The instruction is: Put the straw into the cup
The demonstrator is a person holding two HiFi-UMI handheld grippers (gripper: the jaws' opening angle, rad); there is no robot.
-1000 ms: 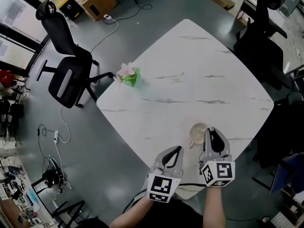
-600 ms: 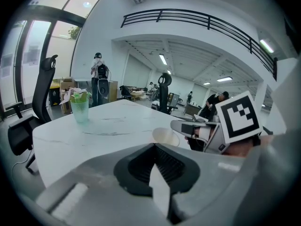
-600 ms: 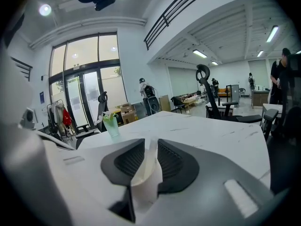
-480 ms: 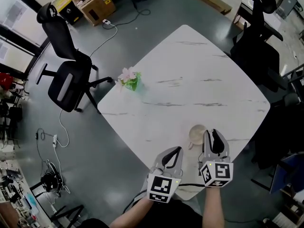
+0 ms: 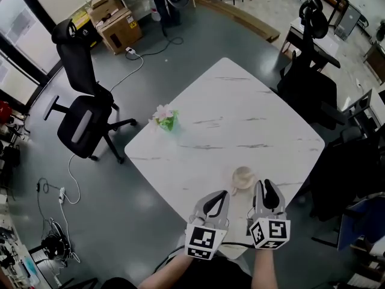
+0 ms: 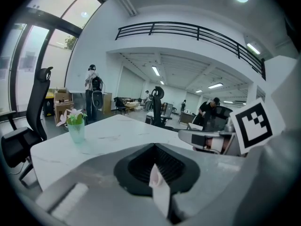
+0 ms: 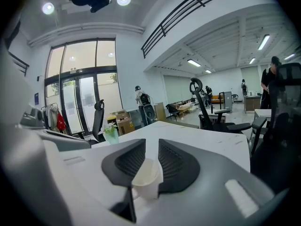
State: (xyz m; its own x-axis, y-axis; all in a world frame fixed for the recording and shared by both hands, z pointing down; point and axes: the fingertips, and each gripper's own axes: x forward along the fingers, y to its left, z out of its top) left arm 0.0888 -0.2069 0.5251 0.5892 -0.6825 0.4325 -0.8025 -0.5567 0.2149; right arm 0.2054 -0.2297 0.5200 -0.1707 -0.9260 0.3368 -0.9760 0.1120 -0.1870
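The surface is white marble-look with thin grey streaks, floor dark grey. The cup is cream, the straw looks white with a pinkish tip, hard to tell. Pink flowers in a green glass, black chair.

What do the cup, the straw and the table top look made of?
The cup is matte cream-white with a thin rim: paper or plastic likely, ceramic not excluded. The straw seems paper-wrapped: a flat white strip with a creased, pinkish tip. The table top is marble-look, white with grey veins; real stone or laminate cannot be told.
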